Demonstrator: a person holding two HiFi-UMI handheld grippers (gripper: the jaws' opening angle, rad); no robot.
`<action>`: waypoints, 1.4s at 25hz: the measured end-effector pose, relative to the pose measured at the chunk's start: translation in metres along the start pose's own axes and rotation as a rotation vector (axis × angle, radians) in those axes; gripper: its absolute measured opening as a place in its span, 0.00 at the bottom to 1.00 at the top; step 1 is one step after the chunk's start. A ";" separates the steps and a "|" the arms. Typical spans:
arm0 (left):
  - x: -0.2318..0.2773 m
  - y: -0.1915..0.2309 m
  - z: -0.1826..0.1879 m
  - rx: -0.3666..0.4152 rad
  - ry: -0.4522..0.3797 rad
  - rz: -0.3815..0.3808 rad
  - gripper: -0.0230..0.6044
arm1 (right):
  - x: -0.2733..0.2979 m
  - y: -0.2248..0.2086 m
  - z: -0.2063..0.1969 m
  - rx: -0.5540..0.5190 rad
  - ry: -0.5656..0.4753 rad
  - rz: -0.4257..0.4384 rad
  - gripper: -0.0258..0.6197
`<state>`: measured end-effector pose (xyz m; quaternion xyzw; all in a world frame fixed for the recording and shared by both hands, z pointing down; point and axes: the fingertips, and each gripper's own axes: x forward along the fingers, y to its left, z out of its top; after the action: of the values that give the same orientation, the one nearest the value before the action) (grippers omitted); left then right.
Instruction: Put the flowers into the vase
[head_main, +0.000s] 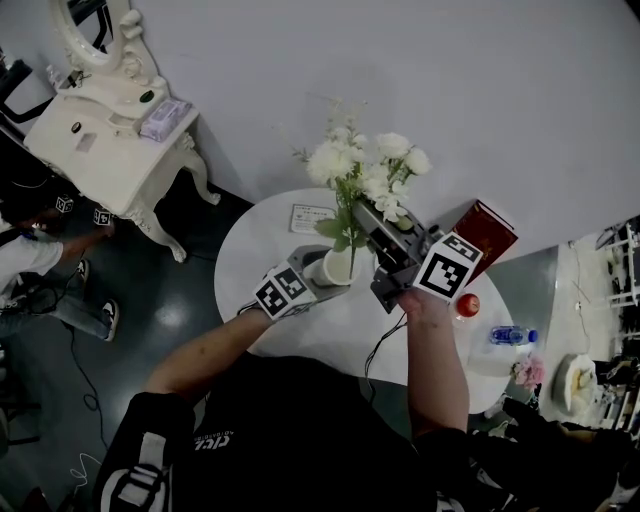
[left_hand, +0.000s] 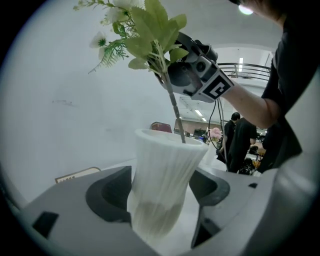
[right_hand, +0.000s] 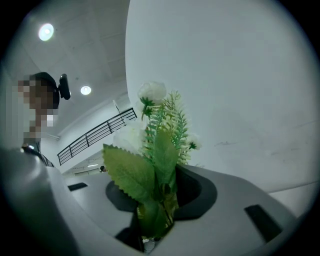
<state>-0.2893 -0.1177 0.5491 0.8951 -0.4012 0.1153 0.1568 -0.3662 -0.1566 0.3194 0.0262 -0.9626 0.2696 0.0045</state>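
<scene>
A white ribbed vase (head_main: 338, 264) stands on the round white table (head_main: 262, 232). My left gripper (head_main: 320, 278) is shut on its lower body; in the left gripper view the vase (left_hand: 165, 165) fills the gap between both jaws. A bunch of white flowers (head_main: 365, 165) with green leaves is held above it, my right gripper (head_main: 378, 228) shut on its stem. The stem (left_hand: 176, 117) slants down into the vase mouth. In the right gripper view the leaves and stems (right_hand: 157, 170) are pinched between the jaws.
A dark red box (head_main: 485, 232), a small red ball (head_main: 467, 305) and a water bottle (head_main: 512, 335) lie at the table's right. A white card (head_main: 312, 217) lies behind the vase. A white dressing table (head_main: 110, 135) stands at the far left, with a person beside it.
</scene>
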 end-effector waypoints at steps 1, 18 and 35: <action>-0.001 0.002 0.000 -0.002 0.000 -0.001 0.59 | -0.001 -0.003 -0.002 0.005 -0.001 -0.005 0.27; 0.002 0.008 -0.004 -0.008 0.000 0.000 0.59 | -0.039 -0.030 -0.060 0.082 0.066 -0.087 0.27; 0.002 0.006 0.002 -0.024 -0.013 -0.008 0.60 | -0.048 -0.050 -0.111 0.060 0.175 -0.163 0.28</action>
<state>-0.2924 -0.1230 0.5491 0.8954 -0.4001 0.1039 0.1654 -0.3167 -0.1388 0.4393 0.0811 -0.9446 0.2984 0.1097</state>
